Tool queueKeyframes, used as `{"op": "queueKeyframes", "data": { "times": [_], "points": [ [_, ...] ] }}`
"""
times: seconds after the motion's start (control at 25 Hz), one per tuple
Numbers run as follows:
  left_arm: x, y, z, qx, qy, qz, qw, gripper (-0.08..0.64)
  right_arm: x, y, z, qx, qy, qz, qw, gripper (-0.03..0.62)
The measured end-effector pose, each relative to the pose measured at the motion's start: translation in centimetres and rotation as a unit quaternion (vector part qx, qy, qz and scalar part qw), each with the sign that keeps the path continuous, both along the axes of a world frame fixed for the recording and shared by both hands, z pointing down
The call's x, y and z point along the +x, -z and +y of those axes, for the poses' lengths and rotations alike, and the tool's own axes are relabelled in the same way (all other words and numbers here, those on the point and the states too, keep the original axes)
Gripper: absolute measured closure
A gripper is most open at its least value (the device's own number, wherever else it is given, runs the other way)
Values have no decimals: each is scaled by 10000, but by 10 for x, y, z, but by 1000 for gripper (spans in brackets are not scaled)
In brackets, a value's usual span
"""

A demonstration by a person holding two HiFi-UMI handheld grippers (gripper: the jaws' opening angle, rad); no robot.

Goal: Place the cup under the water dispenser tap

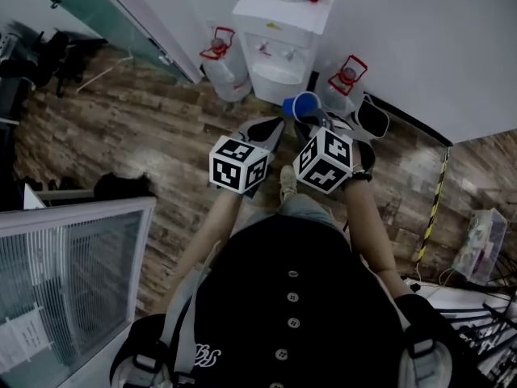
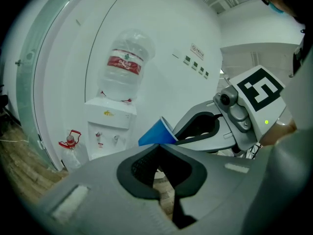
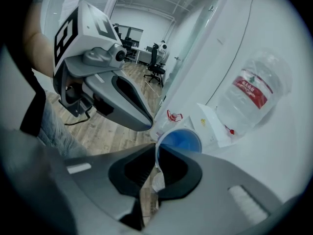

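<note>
A white water dispenser stands against the wall with a big bottle on top and two taps above its drip tray. My right gripper is shut on the rim of a blue paper cup, held just in front of the dispenser's base. In the right gripper view the cup sits tilted at the jaw tips, its mouth towards the camera. My left gripper is beside it on the left, shut and holding nothing. In the left gripper view its tips meet below the cup.
Spare water bottles with red handles stand on the wooden floor left and right of the dispenser. A glass partition runs at the far left, a white cabinet at the near left. A yellow-black striped strip lies at the right.
</note>
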State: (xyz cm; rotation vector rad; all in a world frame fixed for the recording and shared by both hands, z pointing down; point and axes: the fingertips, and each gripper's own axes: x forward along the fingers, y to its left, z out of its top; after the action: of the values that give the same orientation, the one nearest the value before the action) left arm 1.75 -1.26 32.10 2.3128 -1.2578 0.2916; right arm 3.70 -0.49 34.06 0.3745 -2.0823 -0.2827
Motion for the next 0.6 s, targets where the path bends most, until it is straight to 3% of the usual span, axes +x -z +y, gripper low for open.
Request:
{"op": "queueKeyframes", "data": {
  "times": [0.6],
  "points": [
    [8,-9,-106,-85,9,82,9999,560,5,-13,-96,-81,272,235,9993,568]
  ]
}}
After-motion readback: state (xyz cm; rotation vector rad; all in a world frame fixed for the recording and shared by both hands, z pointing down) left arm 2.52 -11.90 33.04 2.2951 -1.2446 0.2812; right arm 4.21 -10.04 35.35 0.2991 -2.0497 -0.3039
